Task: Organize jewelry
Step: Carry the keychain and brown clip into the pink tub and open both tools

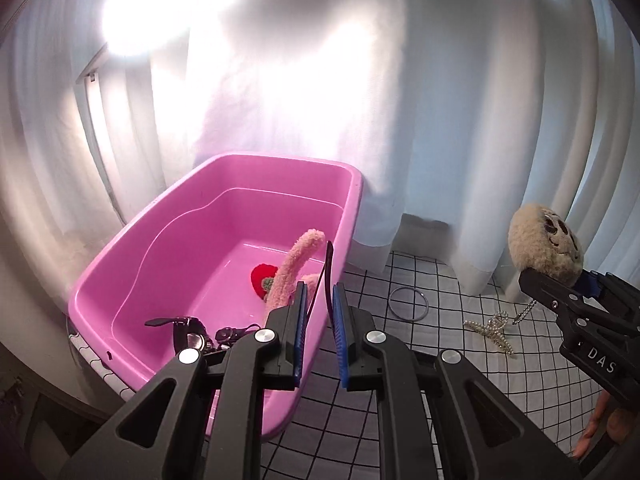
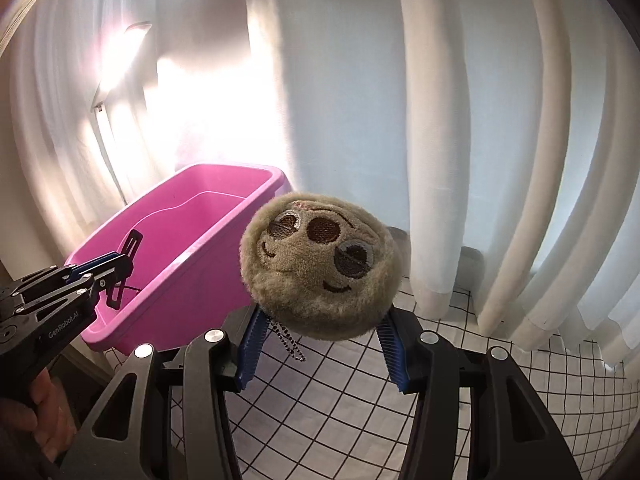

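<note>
My left gripper (image 1: 320, 294) is shut on a thin black hair clip (image 1: 329, 268), which stands up between the blue pads just over the near rim of the pink tub (image 1: 352, 200). The right wrist view shows the same clip (image 2: 127, 256) held above the tub (image 2: 208, 276). My right gripper (image 2: 320, 320) is shut on a round tan plush charm with a stitched face (image 2: 320, 264); a bead chain (image 2: 290, 342) hangs below it. From the left wrist view, the plush charm (image 1: 544, 240) hangs to the right of the tub, over the cloth.
Inside the tub lie a fluffy pink headband (image 1: 296, 264), a red plush piece (image 1: 262, 276) and a watch (image 1: 192, 336). A thin metal bangle (image 1: 408, 304) and a pearl hair claw (image 1: 490, 330) rest on the grid-patterned cloth (image 1: 360, 420). White curtains (image 2: 440, 120) hang behind.
</note>
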A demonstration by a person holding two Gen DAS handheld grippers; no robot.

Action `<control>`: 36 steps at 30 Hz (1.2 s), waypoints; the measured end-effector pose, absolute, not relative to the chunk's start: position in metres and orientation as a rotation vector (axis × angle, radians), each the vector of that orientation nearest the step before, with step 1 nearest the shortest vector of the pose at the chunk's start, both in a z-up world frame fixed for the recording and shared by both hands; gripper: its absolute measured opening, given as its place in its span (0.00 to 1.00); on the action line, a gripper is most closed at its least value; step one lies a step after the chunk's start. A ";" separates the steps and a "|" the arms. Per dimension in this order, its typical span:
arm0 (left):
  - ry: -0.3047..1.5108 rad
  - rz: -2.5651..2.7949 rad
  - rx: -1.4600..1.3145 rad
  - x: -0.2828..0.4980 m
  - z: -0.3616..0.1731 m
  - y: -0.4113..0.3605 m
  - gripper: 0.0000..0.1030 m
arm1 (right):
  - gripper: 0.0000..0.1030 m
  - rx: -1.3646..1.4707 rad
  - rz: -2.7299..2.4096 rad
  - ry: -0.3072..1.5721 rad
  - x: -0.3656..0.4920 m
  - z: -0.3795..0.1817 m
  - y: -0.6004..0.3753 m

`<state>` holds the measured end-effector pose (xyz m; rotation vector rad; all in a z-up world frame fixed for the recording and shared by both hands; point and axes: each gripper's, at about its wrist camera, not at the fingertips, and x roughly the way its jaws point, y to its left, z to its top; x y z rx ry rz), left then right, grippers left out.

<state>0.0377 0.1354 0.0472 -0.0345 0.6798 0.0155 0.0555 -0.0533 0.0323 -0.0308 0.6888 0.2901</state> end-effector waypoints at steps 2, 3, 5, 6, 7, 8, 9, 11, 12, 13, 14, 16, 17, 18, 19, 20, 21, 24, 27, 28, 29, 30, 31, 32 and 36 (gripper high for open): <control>0.672 0.056 -0.049 0.035 0.050 0.155 0.13 | 0.48 -0.038 0.335 0.682 0.063 0.037 -0.034; 0.670 0.077 -0.057 0.035 0.051 0.165 0.13 | 0.48 -0.043 0.355 0.677 0.066 0.038 -0.024; 0.670 0.114 -0.069 0.036 0.050 0.183 0.13 | 0.48 -0.058 0.395 0.672 0.073 0.041 -0.003; 0.671 0.129 -0.072 0.037 0.050 0.191 0.13 | 0.48 -0.066 0.412 0.671 0.076 0.044 0.008; 0.673 0.144 -0.075 0.038 0.050 0.199 0.13 | 0.48 -0.073 0.431 0.670 0.080 0.045 0.018; 0.675 0.157 -0.077 0.040 0.049 0.206 0.13 | 0.48 -0.082 0.449 0.671 0.083 0.045 0.028; 0.676 0.170 -0.078 0.041 0.048 0.213 0.13 | 0.48 -0.093 0.465 0.670 0.086 0.046 0.038; 0.679 0.192 -0.083 0.045 0.046 0.228 0.13 | 0.48 -0.112 0.495 0.677 0.094 0.045 0.058; 0.682 0.201 -0.085 0.048 0.045 0.234 0.13 | 0.48 -0.118 0.509 0.682 0.098 0.043 0.067; 0.685 0.211 -0.087 0.049 0.045 0.240 0.13 | 0.48 -0.125 0.520 0.687 0.100 0.042 0.077; 0.687 0.218 -0.091 0.053 0.044 0.246 0.13 | 0.48 -0.133 0.531 0.694 0.104 0.041 0.086; 0.694 0.230 -0.095 0.058 0.041 0.254 0.13 | 0.48 -0.154 0.547 0.709 0.108 0.035 0.103; 0.698 0.234 -0.098 0.061 0.038 0.258 0.13 | 0.48 -0.164 0.554 0.720 0.111 0.031 0.110; 0.703 0.237 -0.100 0.065 0.036 0.261 0.13 | 0.48 -0.172 0.559 0.733 0.115 0.027 0.118; 0.710 0.240 -0.103 0.068 0.034 0.265 0.13 | 0.48 -0.176 0.564 0.744 0.118 0.023 0.124; 0.717 0.238 -0.106 0.071 0.031 0.267 0.14 | 0.48 -0.182 0.568 0.755 0.121 0.020 0.130; 0.724 0.240 -0.107 0.074 0.028 0.270 0.14 | 0.48 -0.190 0.568 0.764 0.124 0.017 0.135; 0.747 0.240 -0.116 0.081 0.019 0.275 0.14 | 0.48 -0.204 0.557 0.790 0.132 0.009 0.145; 0.762 0.243 -0.115 0.086 0.012 0.278 0.14 | 0.48 -0.216 0.541 0.812 0.138 0.005 0.149; 0.768 0.242 -0.116 0.087 0.010 0.279 0.14 | 0.48 -0.218 0.536 0.817 0.140 0.003 0.150; 0.774 0.242 -0.118 0.088 0.007 0.280 0.14 | 0.48 -0.219 0.531 0.820 0.141 0.002 0.150; 0.779 0.241 -0.120 0.089 0.006 0.280 0.14 | 0.48 -0.221 0.526 0.822 0.143 0.000 0.151; 0.785 0.241 -0.118 0.090 0.004 0.281 0.15 | 0.48 -0.223 0.521 0.825 0.144 -0.001 0.152; 0.791 0.242 -0.117 0.091 0.002 0.281 0.15 | 0.48 -0.225 0.518 0.829 0.145 -0.003 0.152; 0.808 0.243 -0.116 0.094 -0.002 0.284 0.19 | 0.48 -0.228 0.500 0.839 0.151 -0.007 0.155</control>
